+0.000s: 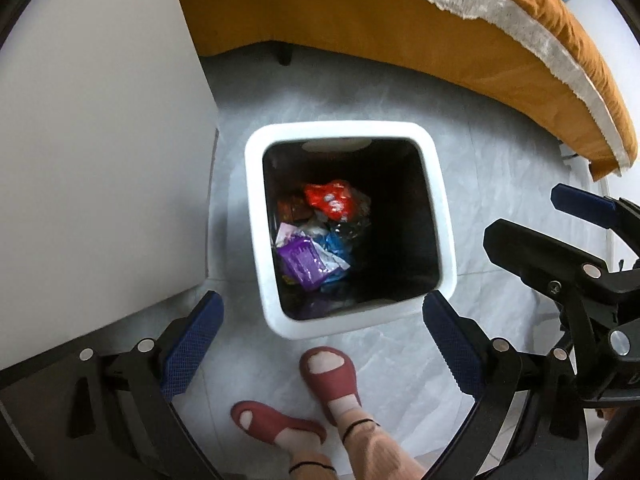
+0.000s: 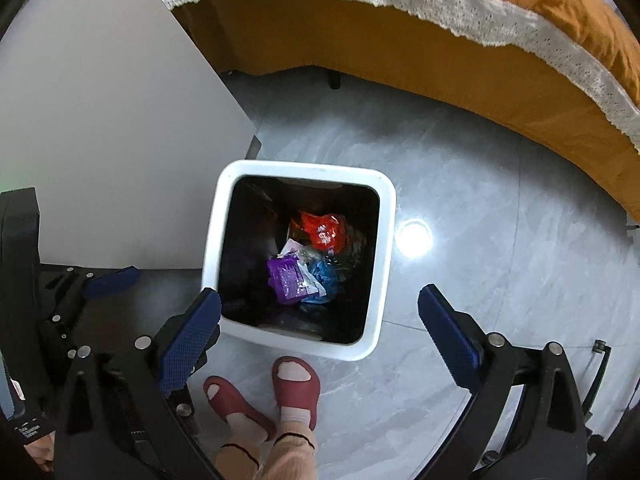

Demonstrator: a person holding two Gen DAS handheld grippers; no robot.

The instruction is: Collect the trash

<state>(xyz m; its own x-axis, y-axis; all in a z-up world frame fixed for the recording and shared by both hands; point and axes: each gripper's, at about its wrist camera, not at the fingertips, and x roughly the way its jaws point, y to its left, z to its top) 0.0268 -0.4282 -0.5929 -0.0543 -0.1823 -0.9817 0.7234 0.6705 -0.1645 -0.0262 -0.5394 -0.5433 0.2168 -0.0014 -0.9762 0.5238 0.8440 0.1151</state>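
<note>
A white square trash bin (image 1: 444, 216) (image 2: 384, 240) stands on the grey floor with a dark inside. Several wrappers lie in it: a red one (image 1: 330, 198) (image 2: 324, 230), a purple one (image 1: 302, 260) (image 2: 288, 278) and a blue one (image 1: 336, 246) (image 2: 324, 278). My left gripper (image 1: 320, 328) is open and empty, held above the bin's near rim. My right gripper (image 2: 320, 320) is open and empty, also above the bin's near side. The right gripper shows at the right edge of the left wrist view (image 1: 560, 236); the left gripper shows at the left of the right wrist view (image 2: 112, 280).
A white cabinet side (image 1: 100, 140) (image 2: 120, 140) stands just left of the bin. A bed with an orange cover and white lace edge (image 1: 460, 20) (image 2: 440, 40) runs along the back and right. The person's feet in red slippers (image 1: 328, 376) (image 2: 296, 384) stand in front of the bin.
</note>
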